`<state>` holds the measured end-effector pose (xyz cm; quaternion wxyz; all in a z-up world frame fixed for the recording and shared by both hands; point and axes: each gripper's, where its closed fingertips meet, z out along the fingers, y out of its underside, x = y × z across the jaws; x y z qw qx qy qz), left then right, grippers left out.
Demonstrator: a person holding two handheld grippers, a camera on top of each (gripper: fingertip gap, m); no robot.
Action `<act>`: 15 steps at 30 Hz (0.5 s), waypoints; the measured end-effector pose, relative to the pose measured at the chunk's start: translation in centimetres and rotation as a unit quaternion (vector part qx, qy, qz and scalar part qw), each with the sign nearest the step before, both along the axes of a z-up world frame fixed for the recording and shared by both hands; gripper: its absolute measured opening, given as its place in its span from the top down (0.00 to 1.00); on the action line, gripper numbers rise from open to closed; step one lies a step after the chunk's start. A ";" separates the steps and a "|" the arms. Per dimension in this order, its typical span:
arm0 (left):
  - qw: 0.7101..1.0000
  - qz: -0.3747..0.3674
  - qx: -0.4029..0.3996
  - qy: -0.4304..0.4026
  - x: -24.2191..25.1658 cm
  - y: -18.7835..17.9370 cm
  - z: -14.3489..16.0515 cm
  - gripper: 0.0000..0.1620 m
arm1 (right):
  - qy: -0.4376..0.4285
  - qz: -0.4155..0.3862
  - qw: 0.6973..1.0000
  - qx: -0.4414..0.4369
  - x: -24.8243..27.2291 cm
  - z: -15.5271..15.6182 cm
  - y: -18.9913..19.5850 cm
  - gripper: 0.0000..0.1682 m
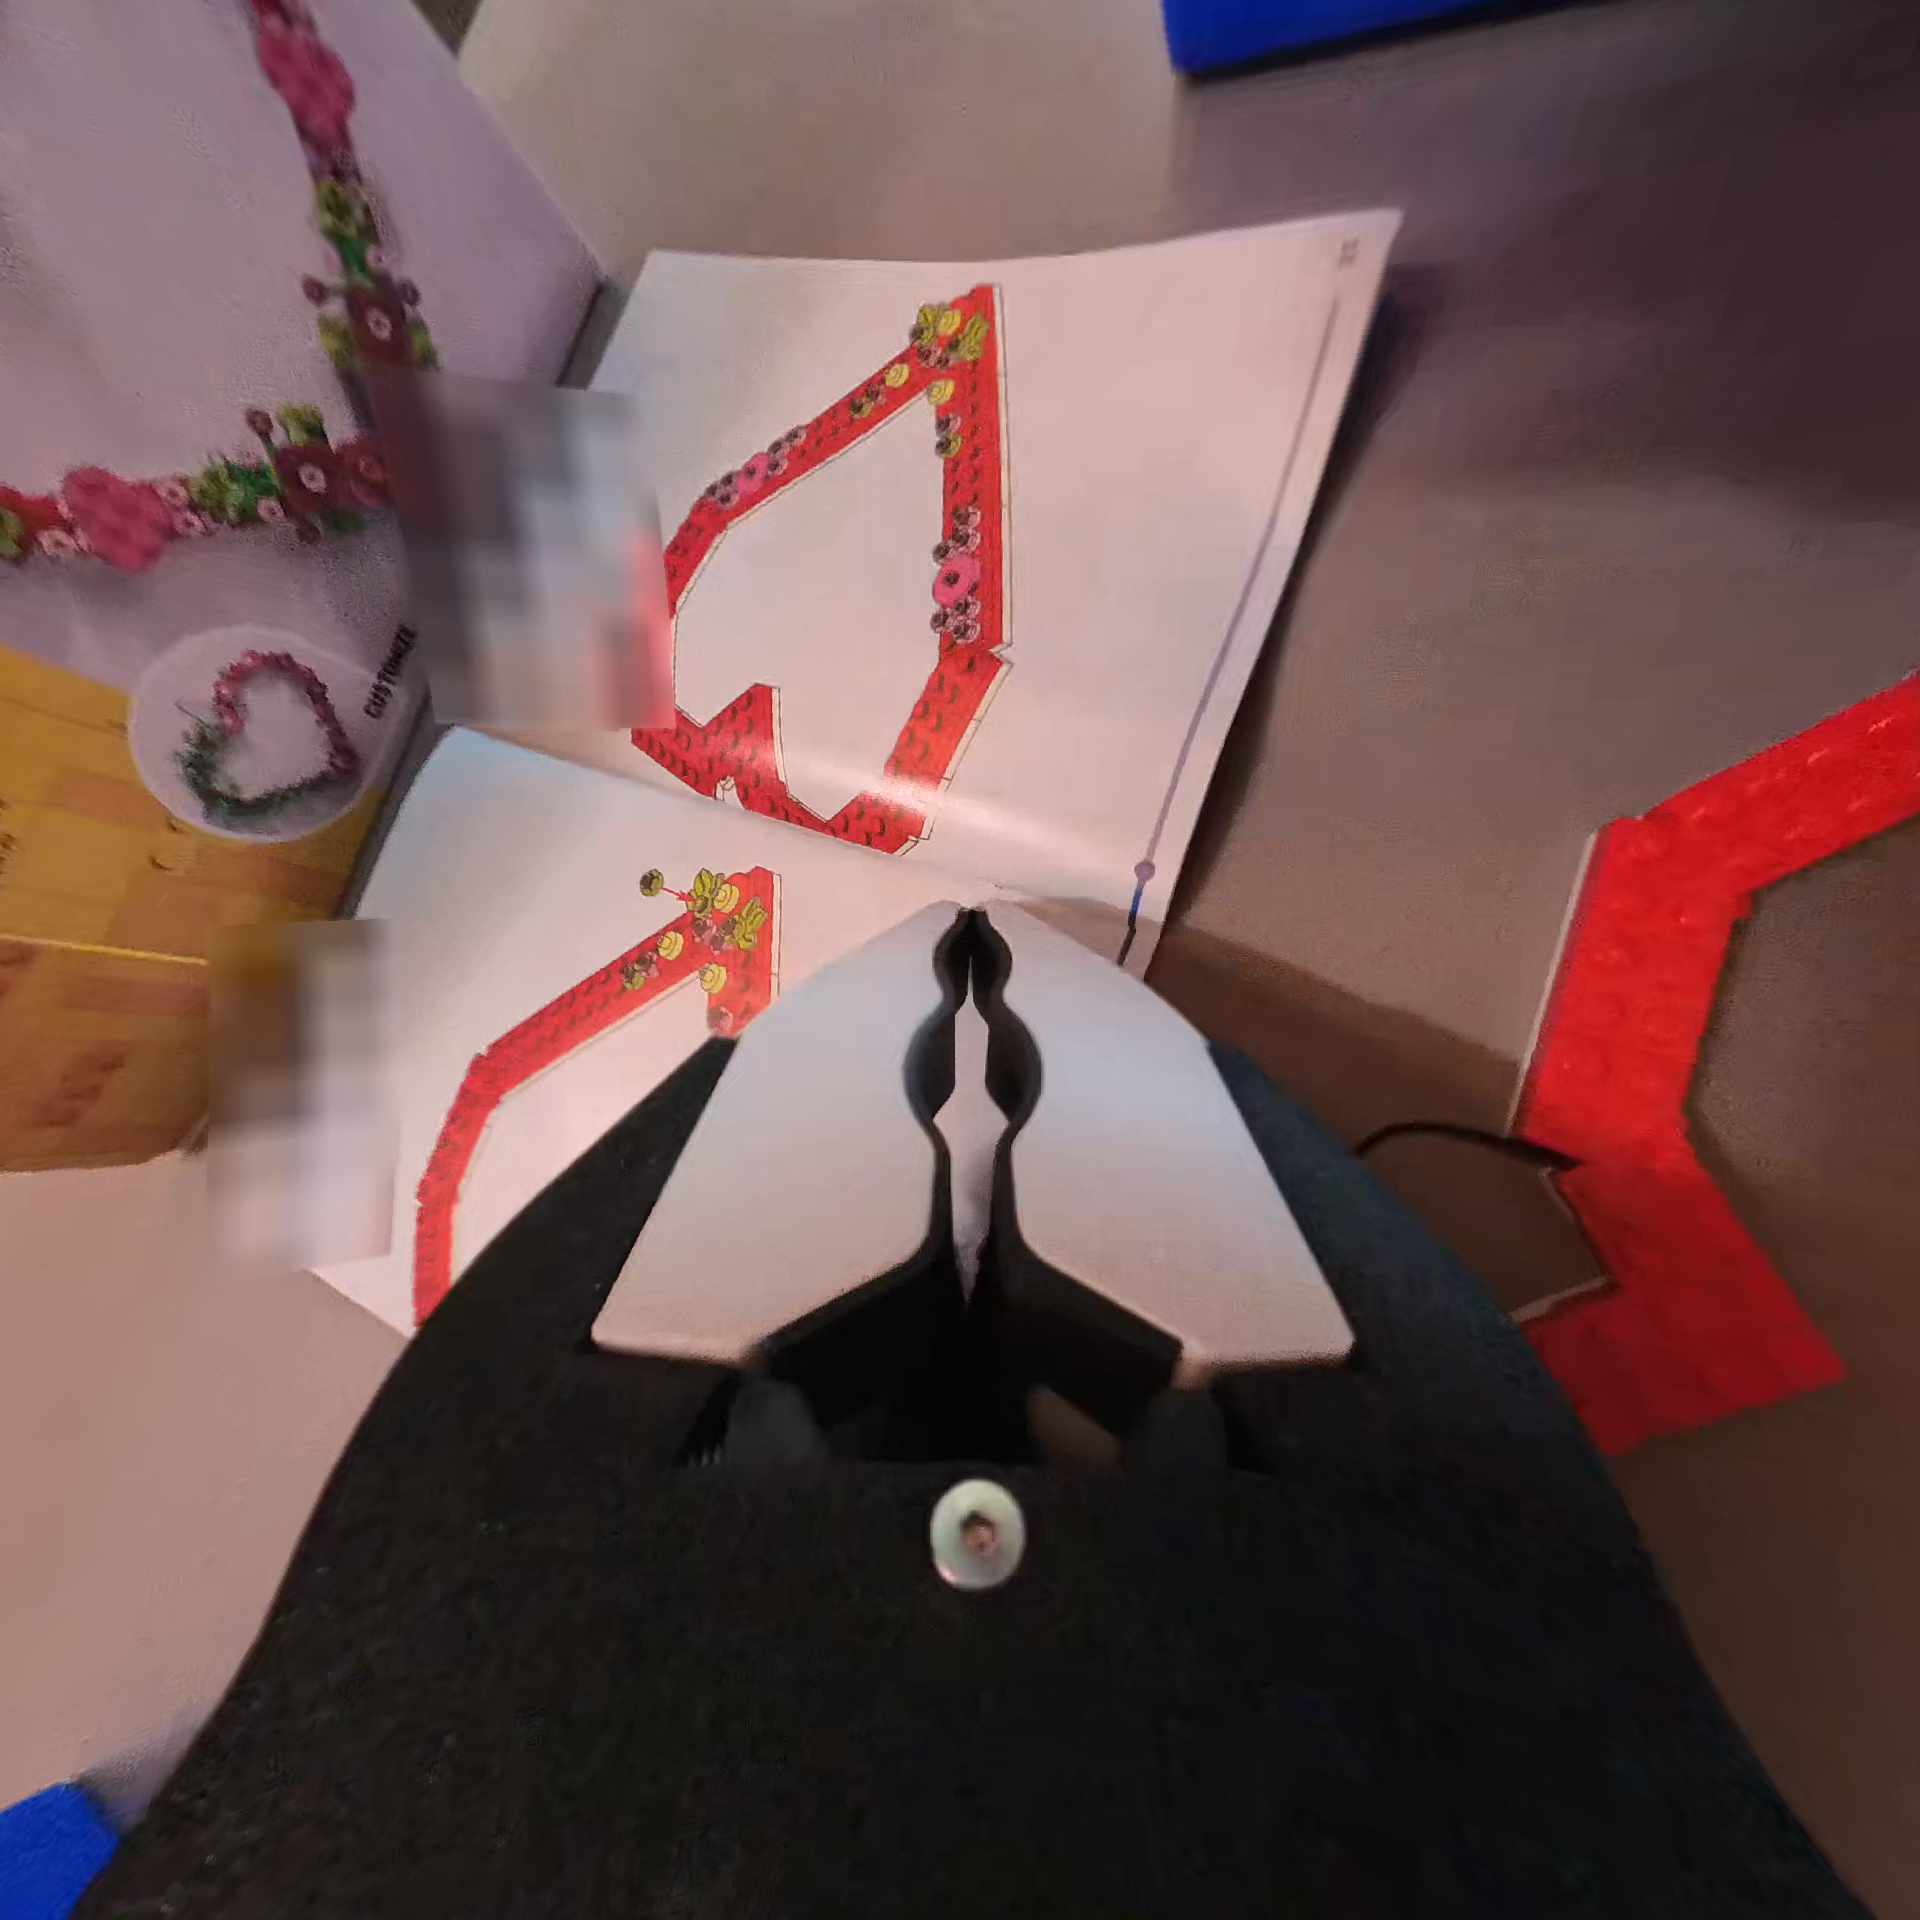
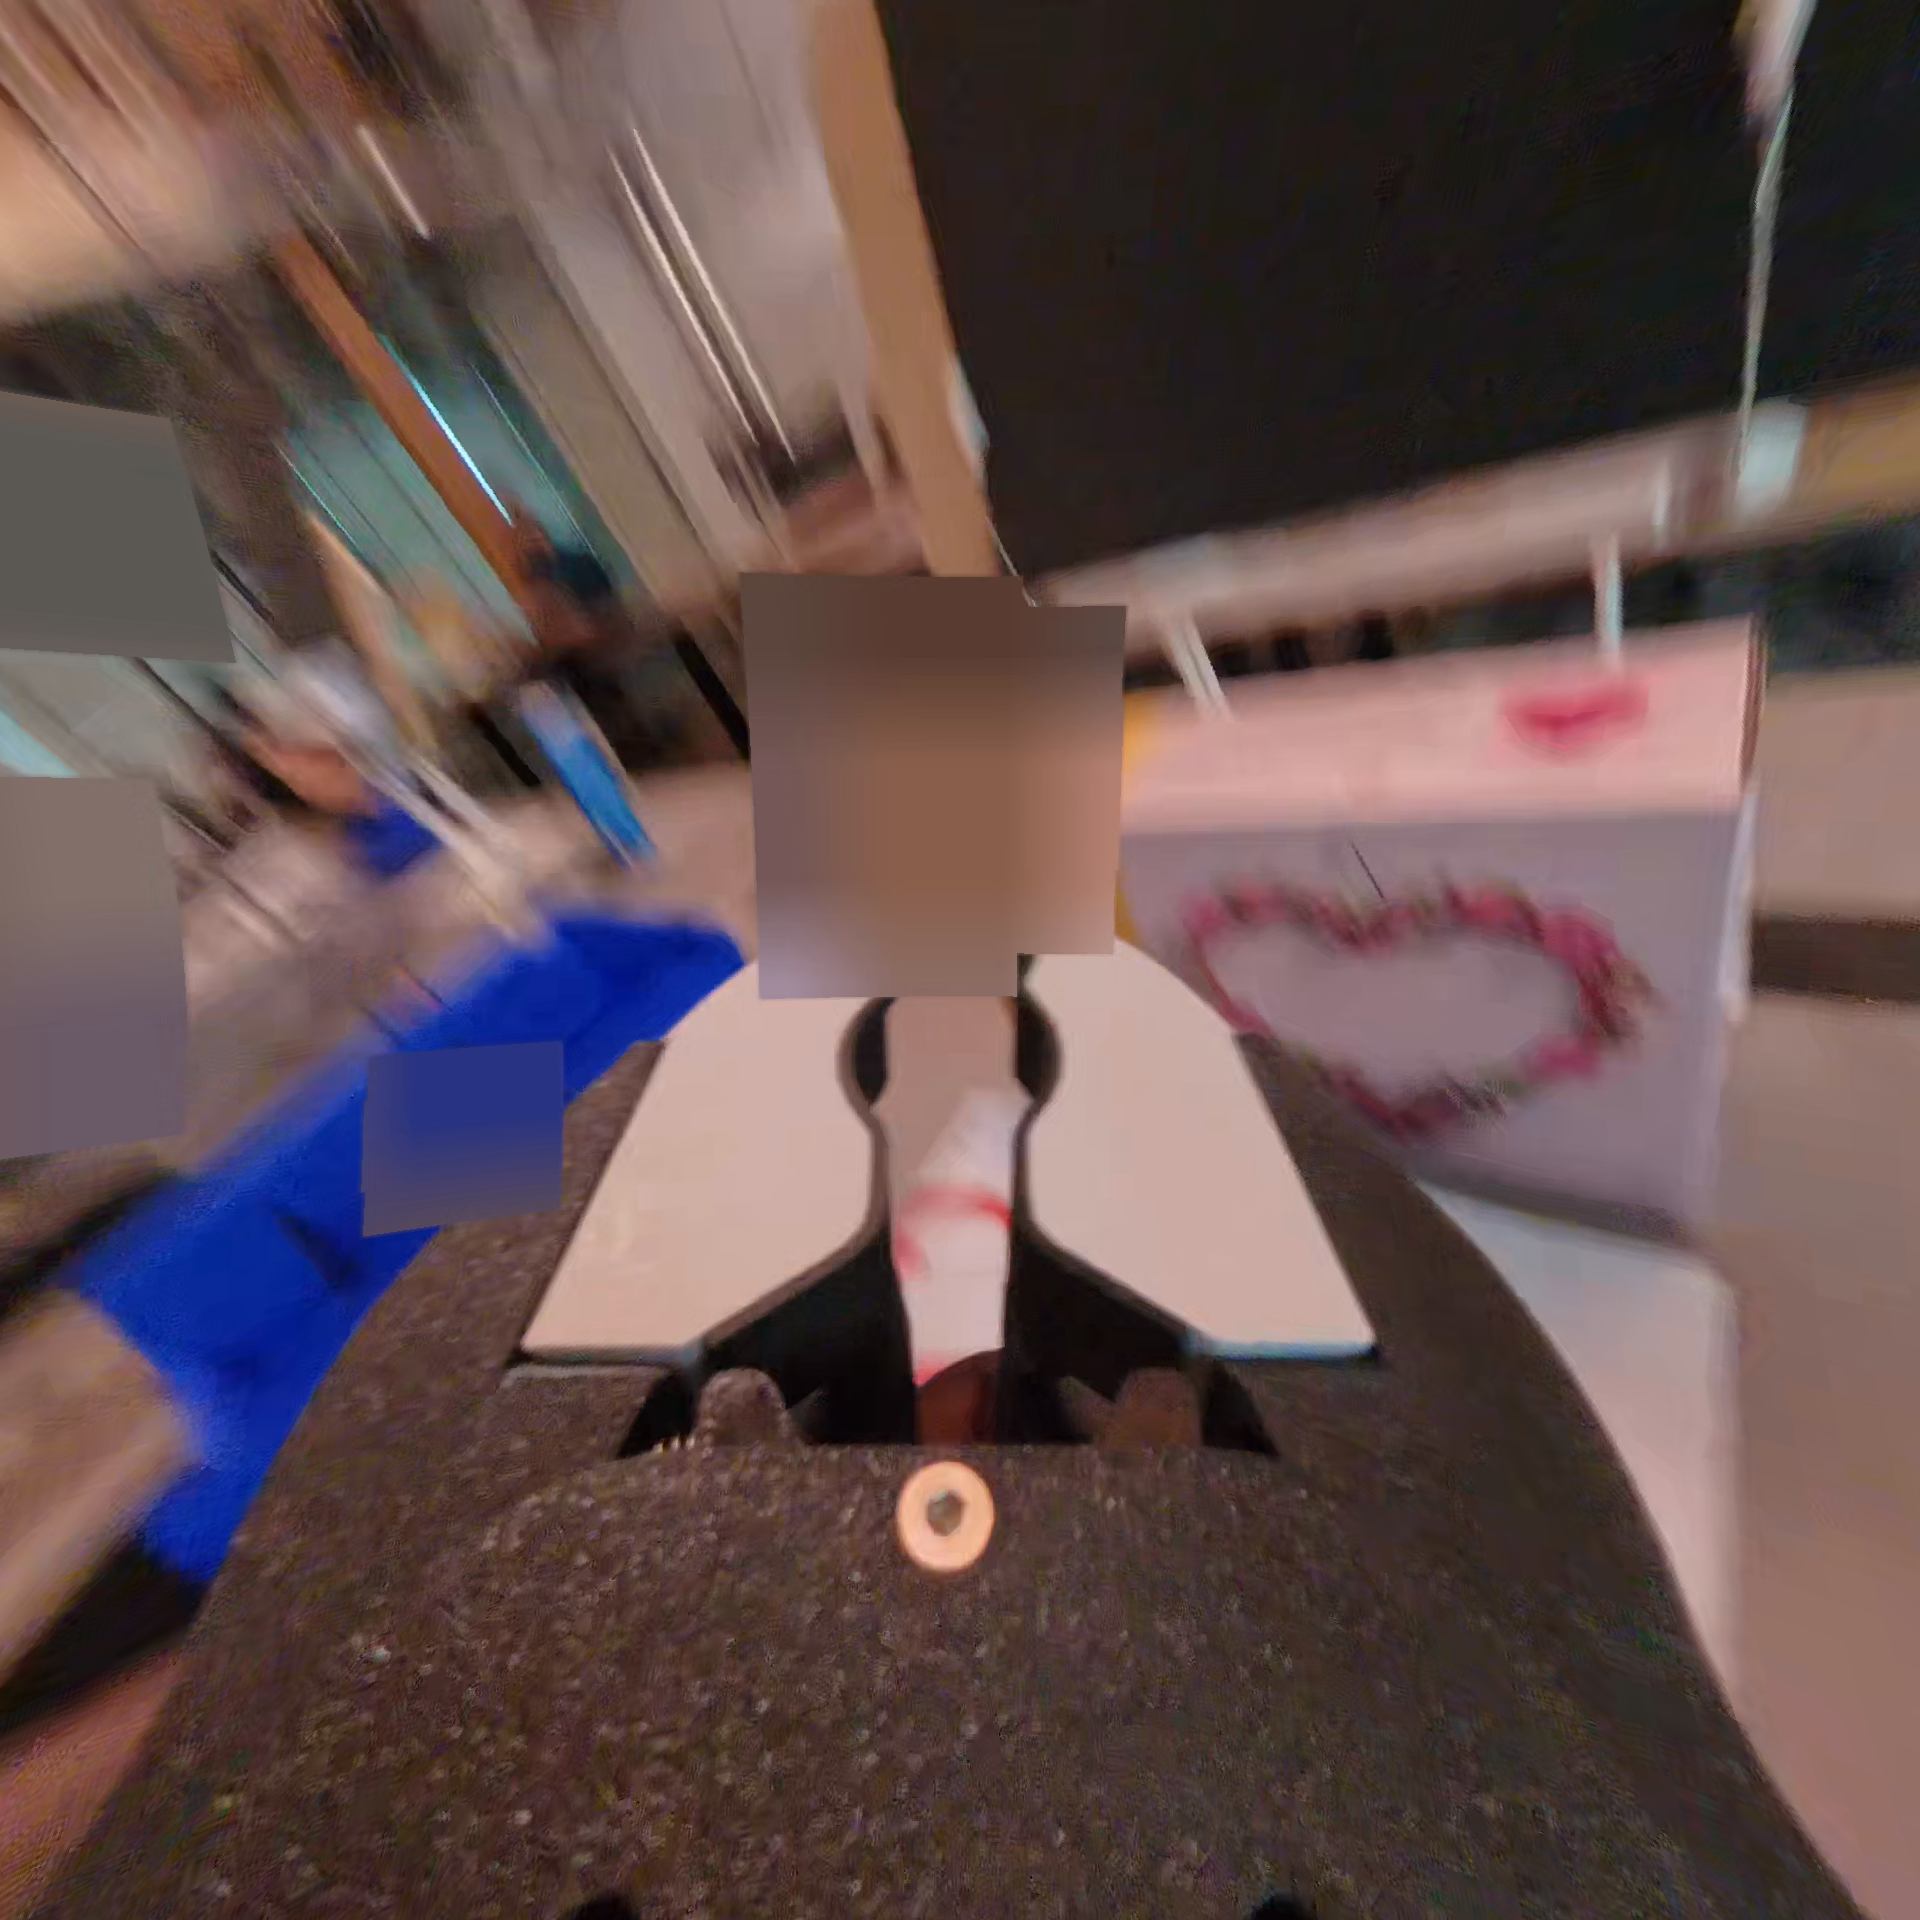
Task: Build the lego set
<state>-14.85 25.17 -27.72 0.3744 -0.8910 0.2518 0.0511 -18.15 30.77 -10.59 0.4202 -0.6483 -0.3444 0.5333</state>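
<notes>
My left gripper (image 1: pixel 966 923) is shut and empty, its tips over the near edge of the open instruction booklet (image 1: pixel 1091 499), which shows a red heart frame with flowers. The built red lego heart frame (image 1: pixel 1652 1049) lies flat on the table to the right of that gripper, with no flowers on the visible part. The right wrist view is badly motion-blurred and looks up across the room. My right gripper (image 2: pixel 951 1023) has its fingers (image 2: pixel 748 1174) a little apart. Its tips are hidden behind a mosaic patch. White paper with red marks (image 2: pixel 961 1195) shows through the gap.
The white set box (image 1: pixel 177 312) with a flower-heart picture stands left of the booklet and also shows in the right wrist view (image 2: pixel 1434 987). A blue bin (image 2: pixel 291 1226) sits to the right gripper's left. Blue edges show at top right (image 1: pixel 1351 31) and bottom left (image 1: pixel 42 1849).
</notes>
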 end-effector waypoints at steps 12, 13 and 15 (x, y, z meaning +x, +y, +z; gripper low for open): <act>0.858 0.148 0.268 -0.412 -4.5 -2.6 20.8 0.81 | 0.654 0.343 0.665 -0.110 26.8 30.8 -19.9 0.17; 0.845 0.147 0.296 -0.421 -4.9 -3.7 22.7 0.78 | 0.656 0.348 0.664 -0.092 27.3 30.9 -20.7 0.17; 0.825 0.145 0.344 -0.424 -5.6 -5.9 25.3 0.71 | 0.662 0.351 0.659 -0.069 27.9 30.8 -21.8 0.16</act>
